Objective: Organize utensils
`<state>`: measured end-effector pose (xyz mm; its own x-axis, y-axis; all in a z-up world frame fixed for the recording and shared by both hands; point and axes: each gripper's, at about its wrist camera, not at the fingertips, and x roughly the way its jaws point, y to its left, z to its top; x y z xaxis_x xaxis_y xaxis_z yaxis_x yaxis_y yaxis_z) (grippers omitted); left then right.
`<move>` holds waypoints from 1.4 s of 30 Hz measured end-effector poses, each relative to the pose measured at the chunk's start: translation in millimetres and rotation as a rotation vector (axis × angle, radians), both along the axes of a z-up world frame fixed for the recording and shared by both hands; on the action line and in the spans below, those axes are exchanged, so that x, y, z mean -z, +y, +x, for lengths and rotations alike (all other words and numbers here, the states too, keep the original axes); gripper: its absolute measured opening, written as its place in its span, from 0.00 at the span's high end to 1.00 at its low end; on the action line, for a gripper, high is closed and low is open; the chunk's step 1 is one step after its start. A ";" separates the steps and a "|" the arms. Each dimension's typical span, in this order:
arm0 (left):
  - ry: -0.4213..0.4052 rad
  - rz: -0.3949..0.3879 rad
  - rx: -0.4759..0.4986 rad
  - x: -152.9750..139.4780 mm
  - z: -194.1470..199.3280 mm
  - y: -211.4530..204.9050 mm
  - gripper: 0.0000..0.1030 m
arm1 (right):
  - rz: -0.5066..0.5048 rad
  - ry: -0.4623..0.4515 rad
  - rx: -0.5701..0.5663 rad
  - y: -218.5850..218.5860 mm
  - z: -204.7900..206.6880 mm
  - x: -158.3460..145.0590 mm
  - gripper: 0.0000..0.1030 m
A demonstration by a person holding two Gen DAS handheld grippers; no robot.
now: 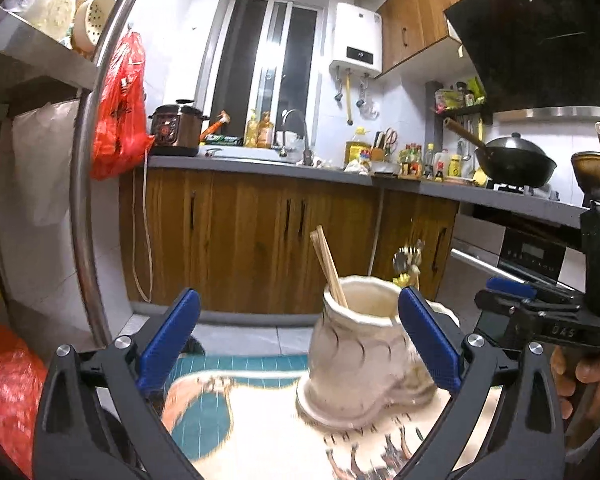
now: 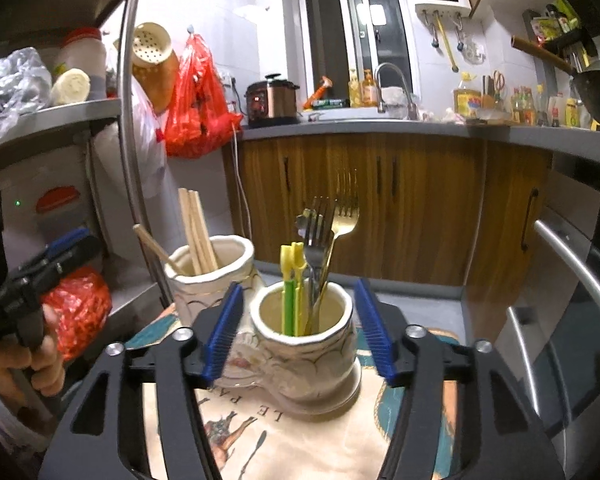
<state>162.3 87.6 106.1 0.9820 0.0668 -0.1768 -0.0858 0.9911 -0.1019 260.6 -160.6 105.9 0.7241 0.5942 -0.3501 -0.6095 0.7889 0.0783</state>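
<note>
Ceramic, cream-glazed and scalloped, two holder jars stand side by side on a printed placemat (image 2: 260,440) that covers the tabletop, sorting the utensils by kind. The left jar (image 2: 210,276) holds only wooden chopsticks (image 2: 196,232), leaning against its rim. The right jar (image 2: 306,344) carries the forks (image 2: 328,220), tines up, along with a yellow-green plastic utensil (image 2: 292,280); standing them handle-down keeps the working ends clean and easy to pick out. By the look of it the sorting is nearly done, since no loose utensil shows on the mat.

The right gripper (image 2: 300,332) hovers low over the near edge of the mat with its blue-padded fingers (image 2: 224,332) spread wide, straddling the fork jar without visibly touching it. They hold nothing. That stance reads as either a release just above the jar or a line-up to shift the jar itself.

The left gripper (image 1: 300,340) is likewise spread wide and empty. Its right finger (image 1: 428,340) overlaps the chopstick jar (image 1: 356,352) in its own view, so contact with the rim cannot be ruled out, while the left finger hangs well clear over the mat. The picture is motion-blurred, so I cannot tell more.
</note>
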 end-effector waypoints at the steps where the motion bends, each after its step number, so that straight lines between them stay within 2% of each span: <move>1: 0.005 -0.004 -0.001 1.8 -3.9 -2.2 0.05 | 0.008 -0.006 0.003 -2.4 -5.2 1.0 0.33; 6: 0.037 -0.012 -0.005 11.2 -20.9 -14.4 0.05 | 0.038 -0.050 0.018 -13.3 -30.9 4.2 0.16; 9: 0.032 -0.016 -0.020 14.6 -30.2 -21.4 0.05 | 0.044 -0.083 0.029 -18.6 -44.7 5.3 0.11; 13: 0.032 -0.037 -0.018 17.5 -38.6 -31.9 0.05 | 0.051 -0.080 0.024 -23.6 -55.1 8.9 0.09; 18: 0.028 -0.008 -0.003 15.2 -45.3 -44.0 0.05 | 0.026 -0.096 0.023 -23.0 -63.7 11.0 0.09; 42: 0.033 0.016 0.028 13.4 -47.7 -47.3 0.05 | 0.048 -0.111 0.000 -23.9 -70.6 5.7 0.07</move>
<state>114.6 40.3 92.7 0.9772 0.0426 -0.2080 -0.0612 0.9946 -0.0837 189.9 -184.5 100.1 0.7571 0.6078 -0.2395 -0.6161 0.7862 0.0480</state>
